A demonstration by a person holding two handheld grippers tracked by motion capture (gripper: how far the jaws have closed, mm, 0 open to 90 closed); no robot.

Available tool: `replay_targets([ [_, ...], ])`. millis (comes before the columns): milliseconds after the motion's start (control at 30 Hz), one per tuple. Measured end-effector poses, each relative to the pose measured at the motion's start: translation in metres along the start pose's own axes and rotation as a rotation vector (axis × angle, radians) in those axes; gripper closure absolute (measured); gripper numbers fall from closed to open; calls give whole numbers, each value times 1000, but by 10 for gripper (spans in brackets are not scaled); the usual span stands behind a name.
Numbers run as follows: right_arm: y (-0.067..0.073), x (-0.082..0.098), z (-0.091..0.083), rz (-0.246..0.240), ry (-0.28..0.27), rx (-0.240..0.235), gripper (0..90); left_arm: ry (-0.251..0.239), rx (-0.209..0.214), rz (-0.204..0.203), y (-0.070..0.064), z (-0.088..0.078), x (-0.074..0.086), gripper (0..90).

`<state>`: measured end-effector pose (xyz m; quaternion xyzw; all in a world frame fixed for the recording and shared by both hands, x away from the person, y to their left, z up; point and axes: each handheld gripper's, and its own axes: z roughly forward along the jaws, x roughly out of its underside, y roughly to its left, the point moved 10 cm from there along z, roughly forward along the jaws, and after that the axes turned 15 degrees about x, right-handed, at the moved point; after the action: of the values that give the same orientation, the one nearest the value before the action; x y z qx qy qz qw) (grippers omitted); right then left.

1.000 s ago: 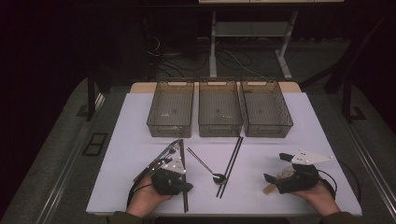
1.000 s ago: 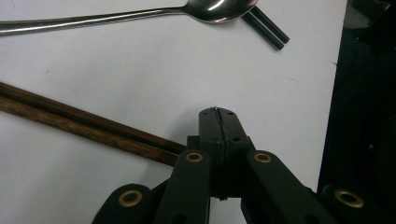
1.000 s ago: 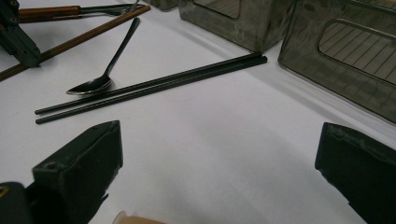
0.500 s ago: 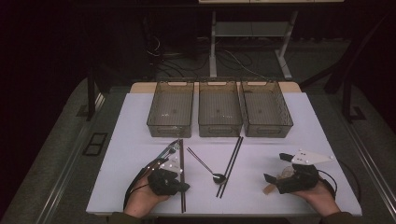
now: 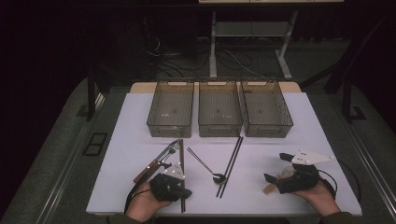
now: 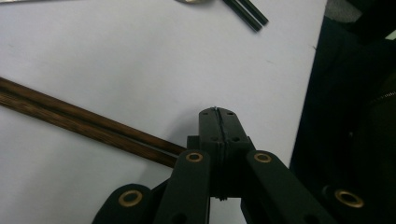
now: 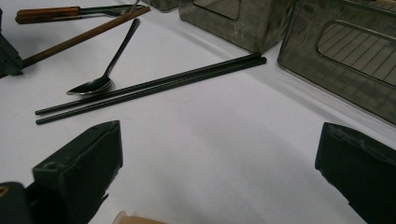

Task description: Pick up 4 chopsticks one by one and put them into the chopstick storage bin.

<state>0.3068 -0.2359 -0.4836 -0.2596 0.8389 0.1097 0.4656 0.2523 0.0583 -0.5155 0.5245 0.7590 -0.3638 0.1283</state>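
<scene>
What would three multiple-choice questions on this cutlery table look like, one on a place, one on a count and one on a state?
1. Where does the spoon lie?
A. In the middle bin
B. Between the right gripper's jaws
C. On the table, between the brown chopsticks and the black chopsticks

2. How many bins stand in the row at the far side?
A. Two
B. Three
C. Four

3. How do the right gripper's jaws stand?
A. Open, with nothing between them
B. Shut on the spoon
C. Shut on the black chopsticks

Answers:
1. C: the high view shows the spoon flat on the table, with the brown chopsticks on one side and the black chopsticks on the other.
2. B: three bins stand side by side.
3. A: in the right gripper view the jaws stand wide apart over bare table.
</scene>
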Motion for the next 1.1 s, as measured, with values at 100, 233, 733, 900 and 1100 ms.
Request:
replay_targets([
  [100,0,0,0,-1,0,0,10,6,-6,3,-3,0,2,893],
  [233,0,0,0,0,1,1,10,13,-16,2,-7,-1,5,893],
  [733,0,0,0,3,3,1,10,0,-41,-24,-11,-8,15,893],
  [900,0,0,0,2,2,1,10,-3,-61,-31,-9,-12,17,893],
  [1100,1,0,1,-1,2,-2,10,-20,-79,-51,-6,-19,21,893],
])
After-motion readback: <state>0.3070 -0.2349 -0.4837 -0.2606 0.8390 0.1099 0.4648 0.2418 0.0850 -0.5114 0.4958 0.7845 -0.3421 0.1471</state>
